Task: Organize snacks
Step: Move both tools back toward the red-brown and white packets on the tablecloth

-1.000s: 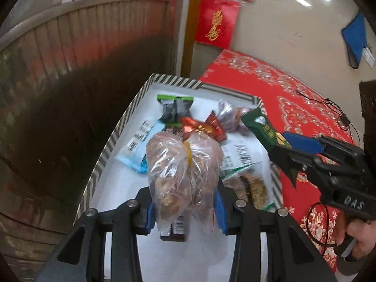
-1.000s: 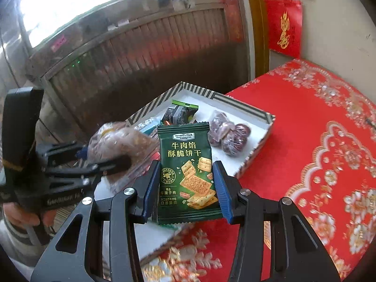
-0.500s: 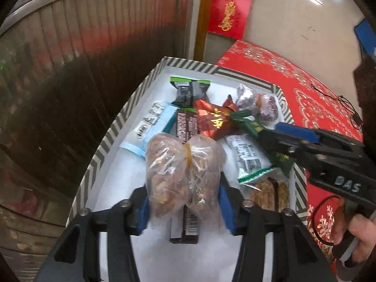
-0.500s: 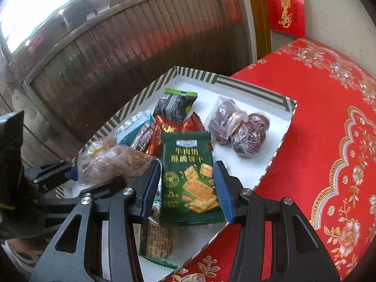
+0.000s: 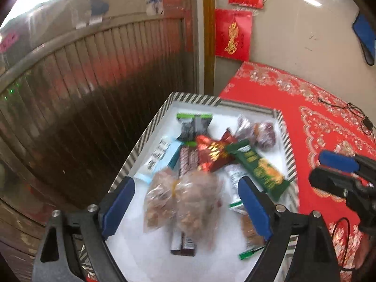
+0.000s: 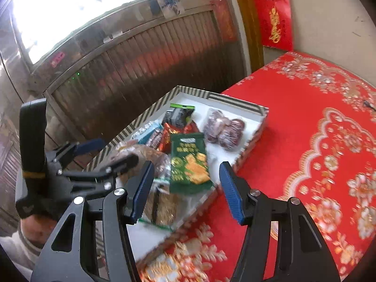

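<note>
A striped-rim white tray (image 5: 150,127) (image 6: 253,131) holds several snacks. A clear bag of nuts (image 5: 185,204) lies in the tray between the jaws of my open left gripper (image 5: 185,202), free of the pads. The nuts also show in the right wrist view (image 6: 150,155). A green cracker packet (image 5: 258,166) (image 6: 189,164) lies in the tray just ahead of my open right gripper (image 6: 185,188). The right gripper shows at the right edge of the left wrist view (image 5: 338,174); the left gripper shows at the left of the right wrist view (image 6: 94,159).
The tray also holds red packets (image 5: 211,152), a dark green-topped packet (image 5: 195,124), a light blue packet (image 5: 159,157), wrapped dark sweets (image 6: 223,129) and a brown bar (image 6: 162,206). A red patterned cloth (image 6: 317,141) covers the table. A slatted metal door (image 5: 82,94) stands behind.
Both grippers lowered over the tray and opened. The bag of nuts and the green cracker packet dropped from them and now lie in the tray.
</note>
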### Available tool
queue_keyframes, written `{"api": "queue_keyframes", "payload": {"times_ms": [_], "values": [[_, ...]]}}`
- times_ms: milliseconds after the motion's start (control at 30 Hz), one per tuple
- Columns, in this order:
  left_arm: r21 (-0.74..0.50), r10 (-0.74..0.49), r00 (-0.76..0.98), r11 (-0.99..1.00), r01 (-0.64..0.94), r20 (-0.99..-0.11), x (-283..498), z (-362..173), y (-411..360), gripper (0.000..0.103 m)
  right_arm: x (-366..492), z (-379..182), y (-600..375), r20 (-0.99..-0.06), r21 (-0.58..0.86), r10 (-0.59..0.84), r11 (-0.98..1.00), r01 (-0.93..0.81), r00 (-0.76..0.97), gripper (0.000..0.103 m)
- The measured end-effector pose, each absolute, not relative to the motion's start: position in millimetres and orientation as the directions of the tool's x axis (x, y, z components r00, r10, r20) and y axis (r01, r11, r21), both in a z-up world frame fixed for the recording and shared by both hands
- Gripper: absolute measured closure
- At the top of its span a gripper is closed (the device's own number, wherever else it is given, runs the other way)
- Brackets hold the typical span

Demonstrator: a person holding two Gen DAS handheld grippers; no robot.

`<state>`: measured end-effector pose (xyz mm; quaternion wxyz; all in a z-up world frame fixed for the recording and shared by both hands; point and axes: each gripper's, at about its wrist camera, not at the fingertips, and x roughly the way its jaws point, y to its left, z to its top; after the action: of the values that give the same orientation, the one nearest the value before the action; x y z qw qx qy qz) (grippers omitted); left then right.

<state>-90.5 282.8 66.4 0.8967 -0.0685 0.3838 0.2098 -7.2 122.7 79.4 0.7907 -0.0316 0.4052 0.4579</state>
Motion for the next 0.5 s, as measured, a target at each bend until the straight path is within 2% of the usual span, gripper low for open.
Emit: {"api": "queue_keyframes", "payload": {"times_ms": [233,500], "values": [[0.024,0.263,0.678,0.940,-0.340,-0.687,-69,80,236,0.007,-11,82,52,-0.669,0.309,0.669,0.647,-0.697,0.324,0.045],[-0.041,0.073,0.678,0.988,-0.150,-0.731,-32,72,154,0.007,-12,80,-67,-0.681,0.292,0.563,0.795,-0.532,0.469,0.045]]}}
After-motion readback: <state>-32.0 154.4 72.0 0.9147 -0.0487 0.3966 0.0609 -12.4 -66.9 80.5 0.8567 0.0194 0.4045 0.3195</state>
